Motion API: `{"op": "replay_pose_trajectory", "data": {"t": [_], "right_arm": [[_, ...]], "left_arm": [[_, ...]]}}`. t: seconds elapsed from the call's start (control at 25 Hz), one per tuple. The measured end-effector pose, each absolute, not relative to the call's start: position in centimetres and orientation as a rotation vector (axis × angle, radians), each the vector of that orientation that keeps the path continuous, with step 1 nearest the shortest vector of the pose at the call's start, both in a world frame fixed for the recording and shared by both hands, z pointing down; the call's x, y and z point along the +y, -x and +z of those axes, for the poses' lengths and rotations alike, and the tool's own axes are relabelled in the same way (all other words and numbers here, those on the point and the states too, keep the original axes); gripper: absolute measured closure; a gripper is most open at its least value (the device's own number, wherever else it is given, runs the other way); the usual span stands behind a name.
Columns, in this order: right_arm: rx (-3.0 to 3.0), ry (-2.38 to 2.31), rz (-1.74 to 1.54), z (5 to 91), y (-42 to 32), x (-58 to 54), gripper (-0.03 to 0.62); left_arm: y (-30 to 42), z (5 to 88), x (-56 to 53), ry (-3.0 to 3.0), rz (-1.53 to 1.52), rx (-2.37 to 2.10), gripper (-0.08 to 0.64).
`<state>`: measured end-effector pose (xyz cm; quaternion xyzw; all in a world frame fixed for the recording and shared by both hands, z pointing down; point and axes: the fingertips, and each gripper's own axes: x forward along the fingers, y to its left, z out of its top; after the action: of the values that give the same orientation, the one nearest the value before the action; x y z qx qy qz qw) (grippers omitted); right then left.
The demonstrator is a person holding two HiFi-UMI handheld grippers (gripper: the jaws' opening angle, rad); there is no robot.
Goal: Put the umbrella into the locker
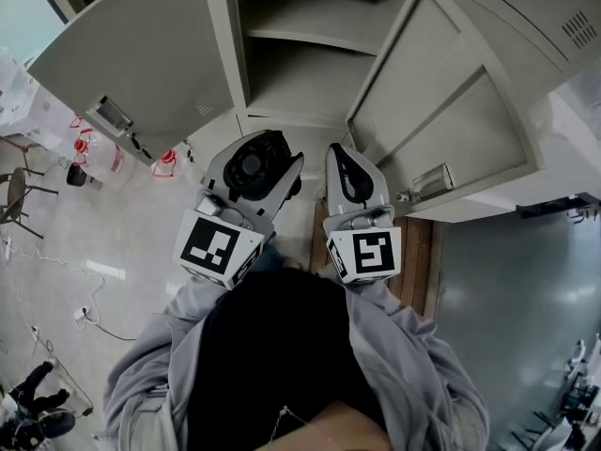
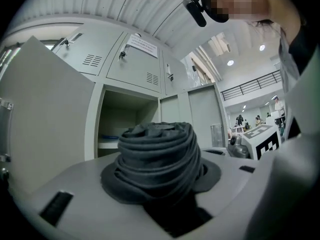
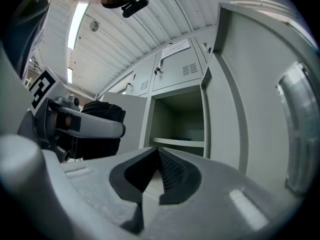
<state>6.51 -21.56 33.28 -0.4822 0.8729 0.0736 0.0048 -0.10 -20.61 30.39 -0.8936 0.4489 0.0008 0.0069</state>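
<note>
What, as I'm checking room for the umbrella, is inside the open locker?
The locker holds one shelf; the space under it looks bare. A thin blue thing lies on the shelf. The dark back above it cannot be made out.

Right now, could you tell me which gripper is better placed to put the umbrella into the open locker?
Left. The left gripper is already clamped on the umbrella and points at the open locker. The right gripper beside it has its jaws together on nothing.
</note>
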Motion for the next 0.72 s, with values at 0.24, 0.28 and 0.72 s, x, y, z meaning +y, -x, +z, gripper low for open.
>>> {"op": "replay_pose_trajectory", "data": {"t": [0.24,0.28,0.72], "right_arm": [[2.710,1.555,0.246,32.4,-6.0,-24.1,0.589],[2.709,1.563,0.239,32.5,-5.8,-24.5,0.589],[2.661,1.684,0.262,32.7,-4.0,-26.7,0.589]], "left_arm": [[0.4,28.9,-23.5,2.799,0.002,1.340,0.362],[0.5,28.7,-24.0,2.795,-0.003,1.331,0.362],[1.0,25.7,-26.6,2.789,0.049,1.087,0.364]]}}
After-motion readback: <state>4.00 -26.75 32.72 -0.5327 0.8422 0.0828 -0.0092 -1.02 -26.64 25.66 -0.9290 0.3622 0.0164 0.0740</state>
